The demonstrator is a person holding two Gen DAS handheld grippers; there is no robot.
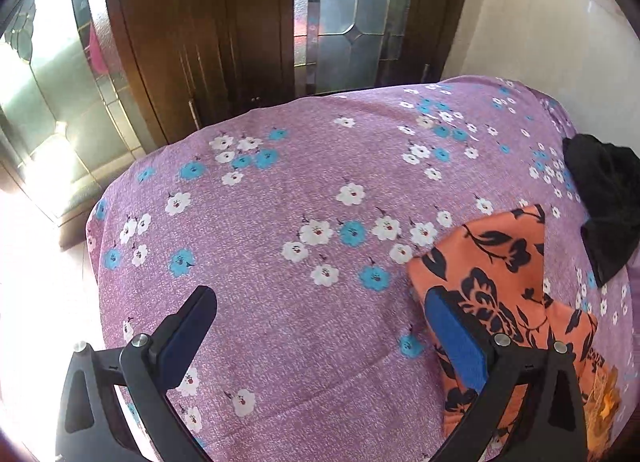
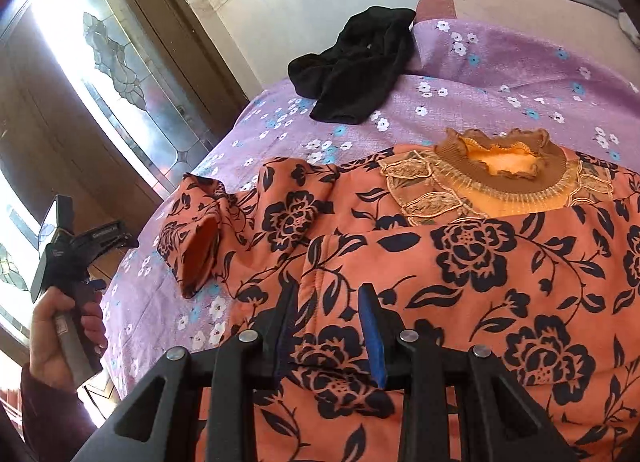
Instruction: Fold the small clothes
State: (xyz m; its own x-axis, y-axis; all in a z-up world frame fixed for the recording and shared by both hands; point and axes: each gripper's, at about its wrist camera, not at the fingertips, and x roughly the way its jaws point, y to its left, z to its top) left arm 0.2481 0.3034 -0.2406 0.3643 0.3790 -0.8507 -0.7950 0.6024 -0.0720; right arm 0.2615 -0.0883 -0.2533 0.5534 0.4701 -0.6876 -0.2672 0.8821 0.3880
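Orange top [image 2: 460, 262] beside bedsheet [image 1: 280, 282] edge

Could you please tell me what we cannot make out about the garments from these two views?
- Orange floral top: lower hem and right sleeve cut off by the frame edge, right wrist view.
- Black garment: crumpled, type unclear; cut by the edge in the left wrist view.
- Whether the right hand-held gripper pinches fabric: unclear.

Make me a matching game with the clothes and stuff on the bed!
Things:
1. orange top with black flowers
2. crumpled black garment
3. purple bedsheet with white and blue flowers
4. top's frilly brown collar

States:
A. bunched near the far edge
B. spread flat, one sleeve bent
C. covers the whole bed
D. gaping open, facing up

Pairs: 1-B, 2-A, 3-C, 4-D
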